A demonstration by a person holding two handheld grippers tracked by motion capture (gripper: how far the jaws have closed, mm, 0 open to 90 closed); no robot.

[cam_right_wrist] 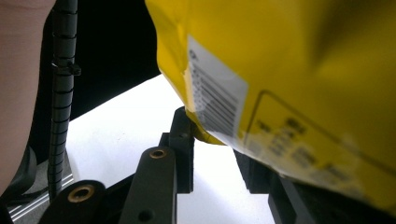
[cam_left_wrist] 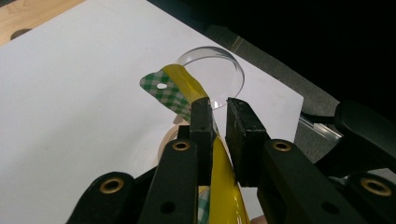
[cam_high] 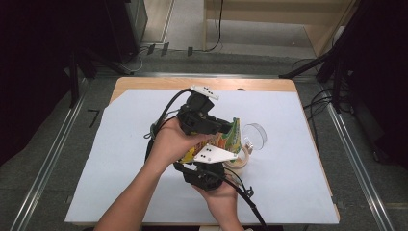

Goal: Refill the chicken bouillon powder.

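Above the table's middle we hold a yellow snack bag [cam_high: 226,139] tilted over a cup [cam_high: 239,163]; left gripper [cam_left_wrist: 219,114] and right gripper [cam_right_wrist: 217,154] jaws both pinch it. Next: tip further, pouring carefully.

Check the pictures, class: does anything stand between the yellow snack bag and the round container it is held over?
Nothing visible does. The snack bag, gripped by the left gripper and the right gripper, hangs above the round container. The clear lid lies off to the side on the white sheet.
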